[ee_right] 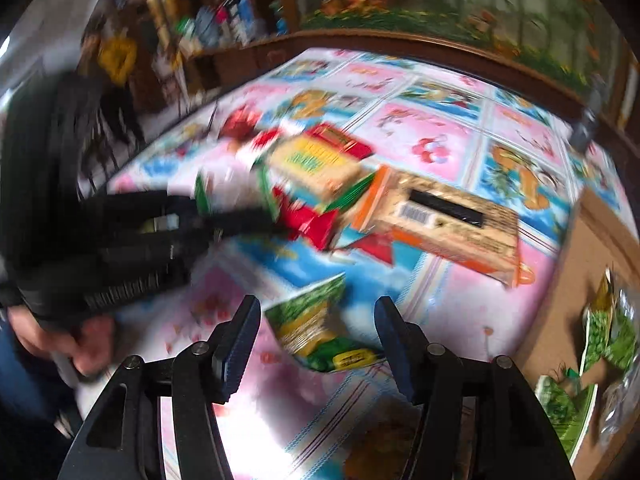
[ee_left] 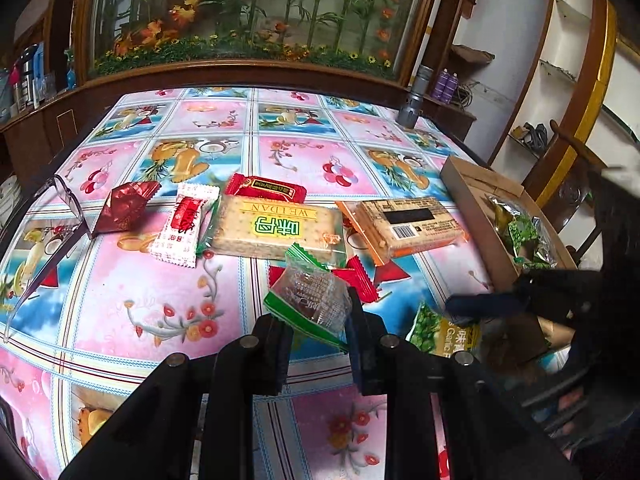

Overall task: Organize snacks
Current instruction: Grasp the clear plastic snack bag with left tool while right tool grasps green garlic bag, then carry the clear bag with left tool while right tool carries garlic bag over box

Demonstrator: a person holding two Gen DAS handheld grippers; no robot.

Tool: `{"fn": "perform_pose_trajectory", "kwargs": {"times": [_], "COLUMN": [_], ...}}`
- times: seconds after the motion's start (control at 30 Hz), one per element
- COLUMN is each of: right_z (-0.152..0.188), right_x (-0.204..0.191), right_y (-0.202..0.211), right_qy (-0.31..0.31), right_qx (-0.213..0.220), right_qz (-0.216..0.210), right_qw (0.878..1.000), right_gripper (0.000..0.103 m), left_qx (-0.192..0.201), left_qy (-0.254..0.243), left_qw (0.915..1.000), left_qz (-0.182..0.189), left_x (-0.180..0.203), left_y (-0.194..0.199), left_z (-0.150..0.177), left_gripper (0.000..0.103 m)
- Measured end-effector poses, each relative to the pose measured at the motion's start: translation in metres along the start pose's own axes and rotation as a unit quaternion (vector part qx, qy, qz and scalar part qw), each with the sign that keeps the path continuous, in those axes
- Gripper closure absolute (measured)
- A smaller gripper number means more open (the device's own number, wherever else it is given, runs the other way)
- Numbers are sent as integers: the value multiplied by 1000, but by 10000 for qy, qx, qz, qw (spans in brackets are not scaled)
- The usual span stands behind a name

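Note:
My left gripper [ee_left: 316,312] is shut on a clear snack packet with green ends [ee_left: 310,294], held above the table. More snacks lie beyond it: a green-edged cracker pack [ee_left: 276,227], an orange cracker pack [ee_left: 408,222], a white-and-red sachet [ee_left: 182,226], red packets [ee_left: 124,208]. My right gripper [ee_right: 316,332] is open and empty, its fingers either side of a green pea packet [ee_right: 316,332] lying on the table; this view is blurred. The pea packet also shows in the left wrist view [ee_left: 440,334]. The left gripper shows at left in the right wrist view [ee_right: 236,216].
A cardboard box [ee_left: 472,196] at the table's right edge holds green packets [ee_left: 520,236]; it also shows in the right wrist view [ee_right: 568,280]. Glasses [ee_left: 60,216] lie at the left. A grey flashlight [ee_left: 414,100] stands at the far right. A planter wall backs the table.

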State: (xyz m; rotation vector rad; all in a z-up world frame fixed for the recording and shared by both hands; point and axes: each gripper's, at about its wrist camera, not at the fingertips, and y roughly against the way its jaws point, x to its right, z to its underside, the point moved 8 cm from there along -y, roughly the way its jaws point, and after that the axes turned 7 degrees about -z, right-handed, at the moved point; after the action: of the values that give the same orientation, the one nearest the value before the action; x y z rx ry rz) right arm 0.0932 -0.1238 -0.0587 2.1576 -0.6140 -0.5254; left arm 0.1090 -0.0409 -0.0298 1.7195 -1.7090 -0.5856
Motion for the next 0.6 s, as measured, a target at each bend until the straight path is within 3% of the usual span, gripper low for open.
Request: {"fn": "perform_pose_trajectory", "kwargs": {"times": [0.03,0.07,0.13,0.4,0.6], "right_z": [1,3,4,-18,-17], "right_x": [-1,-1,1,51,121], "right_y": [-3,-5,-6,34,80], "right_qy": [79,168,112,-927,-2150], "right_qx": [-36,-66,-85,722,1307], "right_qz": [46,163,156,42,190], "right_qw": [10000,9997,9998,9931,9677], "right_gripper": [41,57,68,70,70], "left_qx": [11,24,53,237,307], "left_qy": [-9,-23,-61,-162,-332], "left_qw": [10000,10000,10000,9994,9982], "left_qz": [18,13,36,183,389], "left_x": [1,1,3,16,45], "left_y": [0,1,2,11,20], "left_z": [0,-1,-1,-7,-14], "left_gripper": [80,80,80,80,80]}}
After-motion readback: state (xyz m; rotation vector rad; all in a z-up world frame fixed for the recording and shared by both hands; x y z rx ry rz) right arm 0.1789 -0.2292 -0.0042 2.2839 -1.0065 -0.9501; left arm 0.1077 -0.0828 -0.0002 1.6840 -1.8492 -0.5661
